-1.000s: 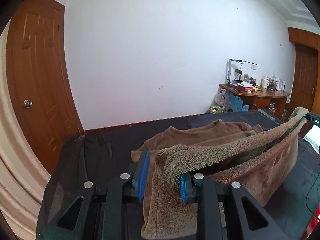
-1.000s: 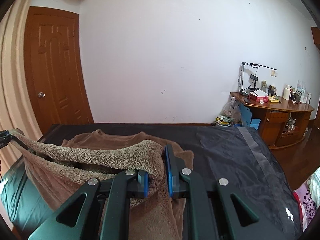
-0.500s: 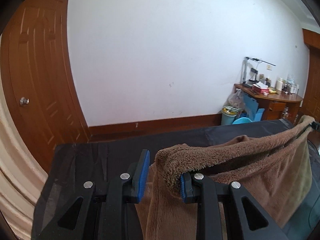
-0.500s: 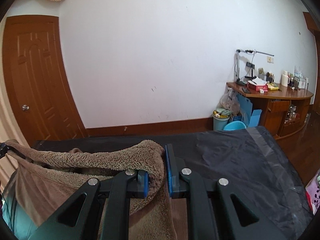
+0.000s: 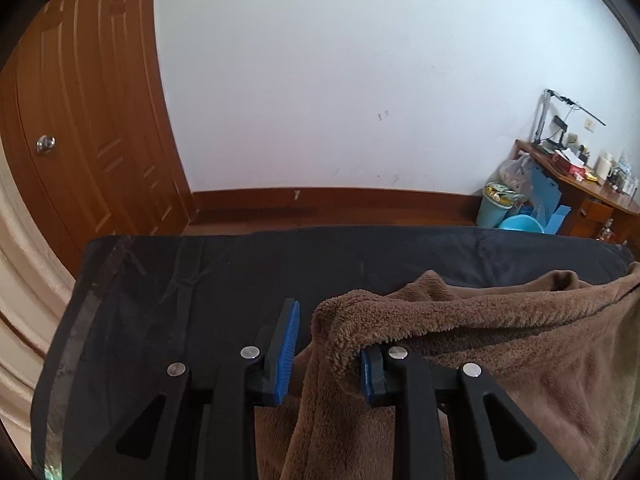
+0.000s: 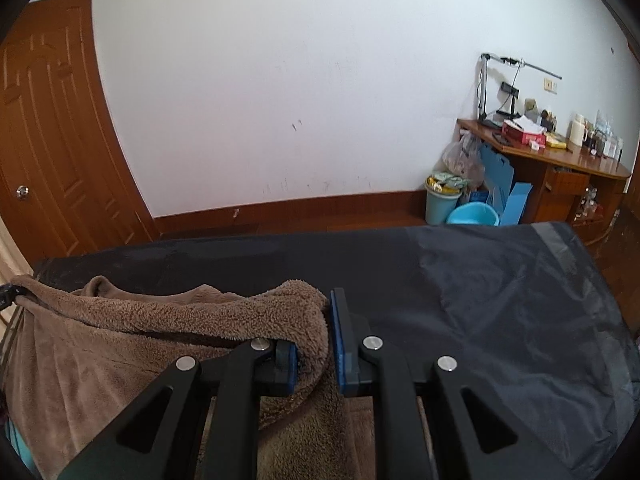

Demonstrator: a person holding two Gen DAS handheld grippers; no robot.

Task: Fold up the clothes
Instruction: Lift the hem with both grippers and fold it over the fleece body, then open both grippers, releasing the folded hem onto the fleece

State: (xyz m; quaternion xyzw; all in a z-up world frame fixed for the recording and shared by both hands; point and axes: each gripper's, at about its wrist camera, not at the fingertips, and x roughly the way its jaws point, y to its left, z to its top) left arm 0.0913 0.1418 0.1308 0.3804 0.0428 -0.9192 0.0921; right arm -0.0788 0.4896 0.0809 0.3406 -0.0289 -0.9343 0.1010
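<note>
A brown fleece garment (image 5: 500,340) hangs stretched between my two grippers over the black-covered table (image 5: 200,280). My left gripper (image 5: 328,344) is shut on its left top corner. The fleece bunches over the right finger, and the left pad (image 5: 290,332) shows bare at its tip. In the right wrist view the same garment (image 6: 140,340) runs off to the left, and my right gripper (image 6: 314,332) is shut on its right corner with the pads close together. The garment's lower part drapes below both grippers, out of sight. Bare black cover (image 6: 480,300) lies ahead.
The table's far edge (image 5: 340,232) is close ahead, with wooden floor and a white wall beyond. A brown door (image 5: 80,120) stands at the left. A cluttered wooden desk (image 6: 560,156), a teal bin (image 6: 440,200) and a blue basin (image 6: 474,216) stand at the right.
Both grippers carried the garment's top edge forward and down toward the table's far side. The part of the garment that lay ahead on the table is no longer in view.
</note>
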